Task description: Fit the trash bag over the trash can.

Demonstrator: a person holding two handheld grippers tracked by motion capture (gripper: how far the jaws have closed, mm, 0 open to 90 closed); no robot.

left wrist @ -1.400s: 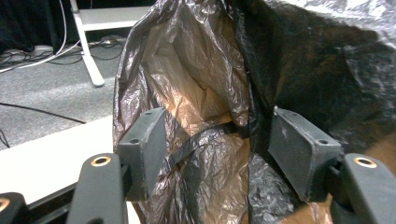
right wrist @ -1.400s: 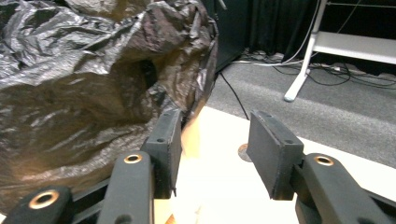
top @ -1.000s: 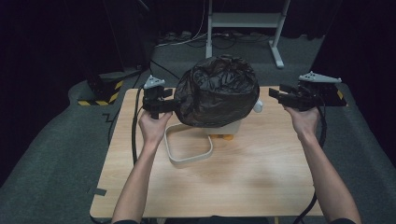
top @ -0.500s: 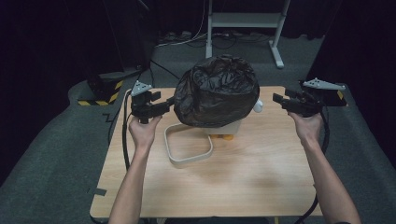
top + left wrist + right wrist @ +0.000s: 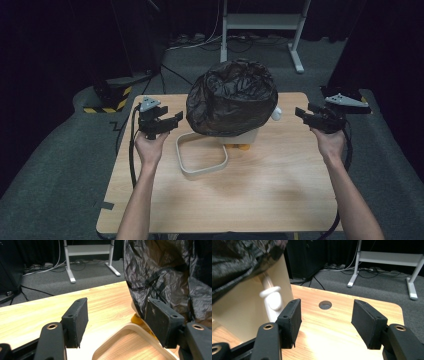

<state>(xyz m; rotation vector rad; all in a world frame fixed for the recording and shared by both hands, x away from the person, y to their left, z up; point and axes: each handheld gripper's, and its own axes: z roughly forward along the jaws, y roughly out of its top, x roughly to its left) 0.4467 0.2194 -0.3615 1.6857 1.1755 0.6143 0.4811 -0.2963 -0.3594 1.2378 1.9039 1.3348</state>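
The worktop [image 5: 280, 200] carries a small bin [image 5: 245, 136] near its far middle, with a black bag [image 5: 231, 97] puffed up over its top and draped down its sides. That fitting looks done, though whether the bag's edge sits snug all round the rim I cannot tell. A loose wooden ring [image 5: 201, 154] lies on the worktop in front of the bin, probably the piece left to handle. The left tool [image 5: 170, 123] and right tool [image 5: 306, 114] flank the bag, jaws wide apart, gripping nothing.
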